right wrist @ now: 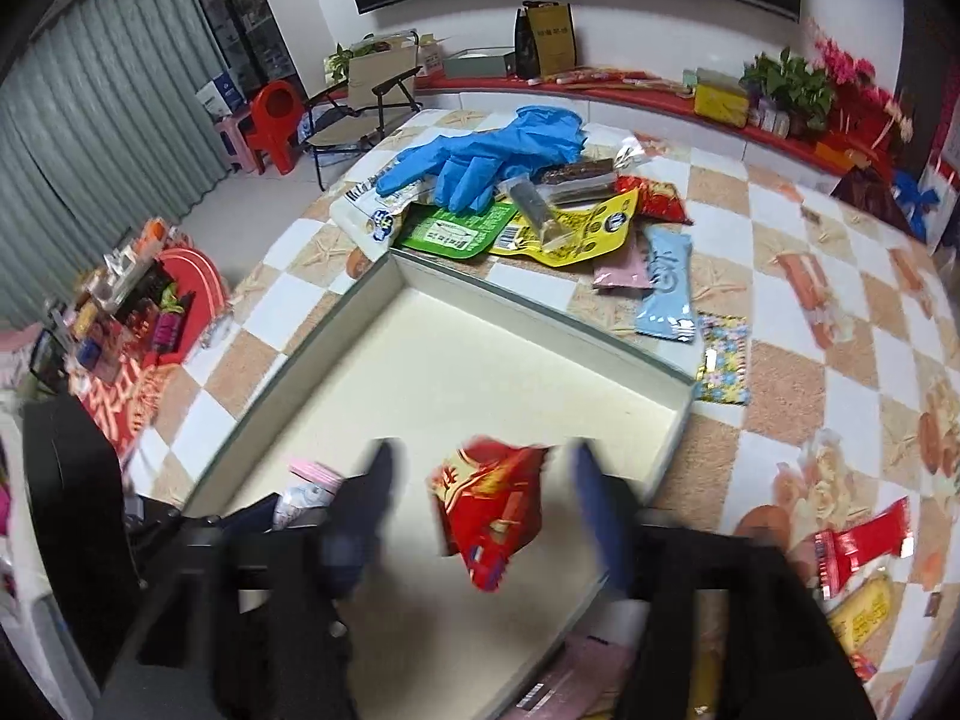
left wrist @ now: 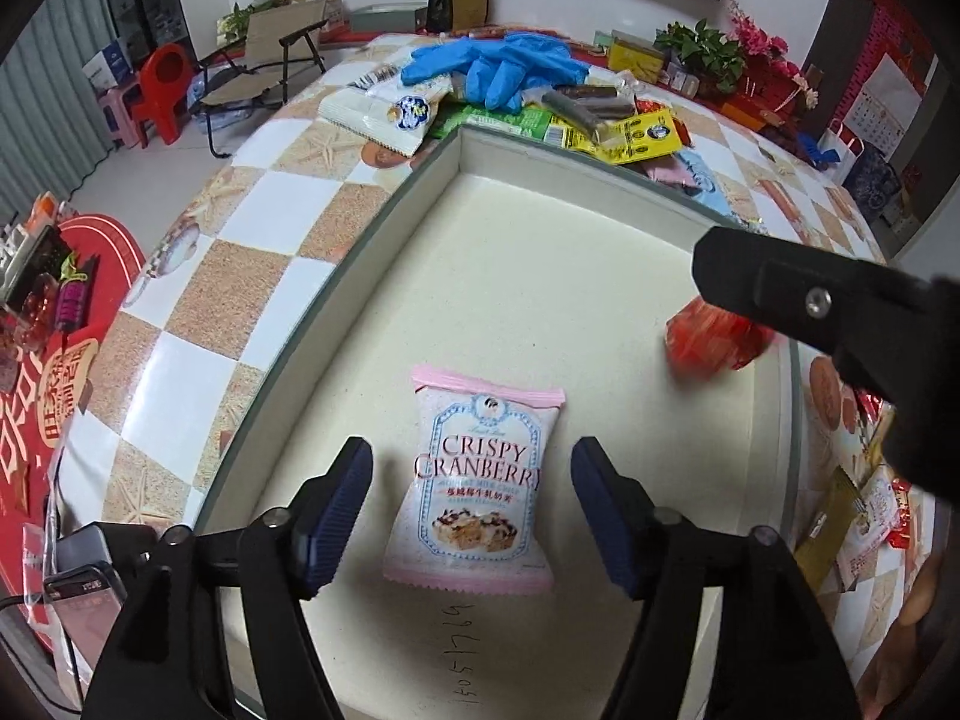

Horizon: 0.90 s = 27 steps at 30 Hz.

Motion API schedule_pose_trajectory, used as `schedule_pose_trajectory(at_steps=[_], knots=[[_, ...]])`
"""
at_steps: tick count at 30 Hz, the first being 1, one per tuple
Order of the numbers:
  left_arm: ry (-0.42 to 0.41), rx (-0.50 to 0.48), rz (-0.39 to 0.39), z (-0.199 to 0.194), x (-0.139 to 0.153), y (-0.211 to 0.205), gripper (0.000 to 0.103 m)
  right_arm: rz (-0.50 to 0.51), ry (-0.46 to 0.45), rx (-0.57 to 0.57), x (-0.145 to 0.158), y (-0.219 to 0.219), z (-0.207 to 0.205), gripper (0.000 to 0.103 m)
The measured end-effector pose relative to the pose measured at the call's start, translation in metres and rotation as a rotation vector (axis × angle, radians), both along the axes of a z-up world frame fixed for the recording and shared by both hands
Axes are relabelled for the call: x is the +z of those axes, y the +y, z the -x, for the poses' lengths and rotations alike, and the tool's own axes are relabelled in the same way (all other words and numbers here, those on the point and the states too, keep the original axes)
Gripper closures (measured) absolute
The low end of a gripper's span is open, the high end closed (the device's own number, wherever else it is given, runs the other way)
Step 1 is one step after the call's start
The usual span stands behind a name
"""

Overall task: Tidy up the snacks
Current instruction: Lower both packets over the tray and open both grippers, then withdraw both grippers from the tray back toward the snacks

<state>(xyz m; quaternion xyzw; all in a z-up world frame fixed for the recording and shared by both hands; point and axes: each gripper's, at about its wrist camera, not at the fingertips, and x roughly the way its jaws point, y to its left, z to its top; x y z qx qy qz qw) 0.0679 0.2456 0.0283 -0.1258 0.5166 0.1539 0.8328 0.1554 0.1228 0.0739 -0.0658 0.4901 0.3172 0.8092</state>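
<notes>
The pink-edged snack packet (left wrist: 477, 474) lying in the cream box (left wrist: 540, 276) reads "CRISPY CRANBERRY" in dark red capitals. Handwritten digits (left wrist: 465, 654) stand on the box floor below it, sideways and not surely readable. Print on other wrappers is too small to read.

The cranberry packet (left wrist: 474, 480) is glossy plastic film, the box (left wrist: 540, 276) floor matt and grainy (card, seemingly), the gloves (left wrist: 498, 69) smooth rubbery.

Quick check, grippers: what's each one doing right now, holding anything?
Left gripper: open, pink cranberry packet lying loose between its fingers.
Right gripper: open, red snack packet between its fingers, unclamped.
</notes>
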Motion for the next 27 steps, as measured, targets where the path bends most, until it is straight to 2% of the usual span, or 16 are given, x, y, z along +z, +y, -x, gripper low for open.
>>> schedule_pose_trajectory(at_steps=[5,8,13,15,18,21,25,27], knots=[[-0.047,-0.032,-0.002,0.011,0.013,-0.013,0.027,-0.028,-0.030,-0.024,0.013,-0.010,0.003,0.013],[-0.078,-0.058,-0.004,0.024,0.022,-0.030,0.027,-0.077,-0.047,-0.050,0.027,-0.032,0.011,0.013],[-0.141,-0.163,-0.014,0.050,0.037,-0.083,0.026,-0.117,-0.076,-0.084,0.036,-0.089,0.042,0.013],[-0.164,-0.226,-0.015,0.059,0.041,-0.109,0.025,-0.101,-0.109,-0.100,0.036,-0.117,0.058,0.013],[-0.182,-0.356,-0.028,0.073,0.040,-0.155,0.024,-0.040,-0.161,-0.150,0.024,-0.166,0.084,0.013],[-0.168,-0.460,-0.052,0.080,0.025,-0.194,0.024,0.050,-0.171,-0.210,0.002,-0.210,0.101,0.013],[-0.133,-0.505,-0.064,0.083,0.002,-0.222,0.024,0.185,-0.138,-0.279,-0.035,-0.254,0.105,0.013],[-0.120,-0.498,-0.057,0.083,-0.006,-0.222,0.024,0.181,-0.093,-0.300,-0.048,-0.267,0.104,0.013]])
